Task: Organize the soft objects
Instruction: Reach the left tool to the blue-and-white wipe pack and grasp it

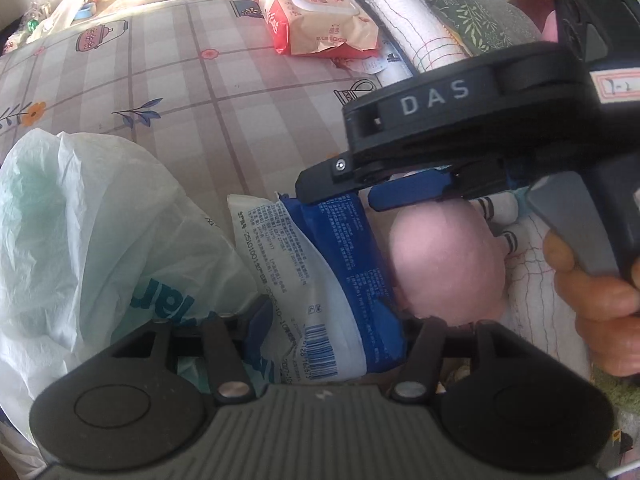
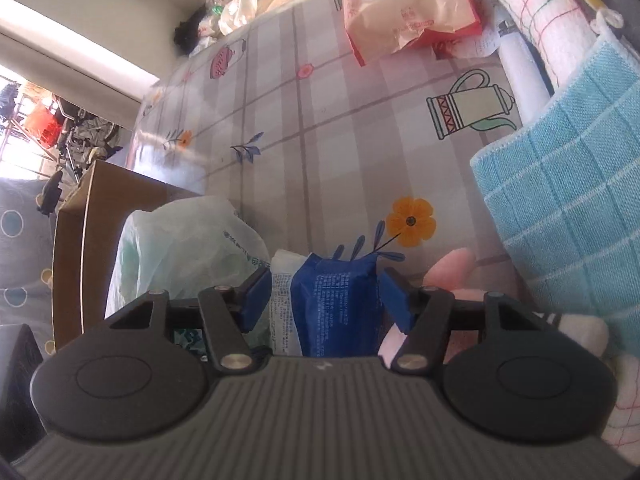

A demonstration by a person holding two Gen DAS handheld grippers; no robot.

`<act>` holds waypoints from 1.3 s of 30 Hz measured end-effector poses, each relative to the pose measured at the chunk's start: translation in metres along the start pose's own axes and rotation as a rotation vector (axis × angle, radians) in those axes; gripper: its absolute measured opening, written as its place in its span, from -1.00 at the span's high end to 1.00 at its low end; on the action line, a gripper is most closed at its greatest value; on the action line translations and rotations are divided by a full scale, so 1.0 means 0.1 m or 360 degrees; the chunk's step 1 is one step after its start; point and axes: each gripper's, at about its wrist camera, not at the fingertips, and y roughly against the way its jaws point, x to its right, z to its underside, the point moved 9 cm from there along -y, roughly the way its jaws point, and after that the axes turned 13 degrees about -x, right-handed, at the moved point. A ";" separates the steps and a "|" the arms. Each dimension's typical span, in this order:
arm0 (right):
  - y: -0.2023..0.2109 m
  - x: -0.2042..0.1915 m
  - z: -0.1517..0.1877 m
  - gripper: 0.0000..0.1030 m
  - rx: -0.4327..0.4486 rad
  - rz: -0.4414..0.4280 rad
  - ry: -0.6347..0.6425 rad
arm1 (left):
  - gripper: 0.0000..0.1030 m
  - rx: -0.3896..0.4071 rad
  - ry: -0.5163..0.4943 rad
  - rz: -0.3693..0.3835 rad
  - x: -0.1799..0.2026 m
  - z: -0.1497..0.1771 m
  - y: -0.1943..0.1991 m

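Both grippers on blue pack [image 2: 336, 304]: right gripper [image 2: 326, 300] jaws clamped on one end, left gripper [image 1: 332, 344] jaws clamped on the other. Pink plush [image 1: 448, 264] alongside, white bag [image 1: 100, 232] opposite.

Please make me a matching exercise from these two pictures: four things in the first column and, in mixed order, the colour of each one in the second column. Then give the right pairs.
Things
1. tissue pack
2. wet wipes pack
3. checked towel
4. soft plush toy

Colours
A. light blue with pale lines
B. pink
C. dark blue and white
D. red and cream

Right pairs: 1-C, 2-D, 3-A, 4-B.
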 end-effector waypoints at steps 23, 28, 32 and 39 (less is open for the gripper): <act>-0.08 0.02 -0.10 -0.58 -0.0085 -0.0481 -0.0099 | -0.48 -0.0014 0.0024 -0.0089 0.02 -0.26 -0.19; -0.02 0.08 -0.09 -0.52 -0.0034 -0.0521 -0.0122 | -0.32 0.0023 0.0018 -0.0111 0.00 -0.26 -0.17; -0.03 0.19 -0.13 -0.47 -0.0016 -0.0376 -0.0146 | -0.26 0.0043 0.0041 -0.0089 0.00 -0.22 -0.09; -0.39 0.21 -0.15 -0.49 -0.0233 -0.0246 -0.0139 | -0.26 0.0050 0.0075 -0.0049 -0.03 -0.23 -0.05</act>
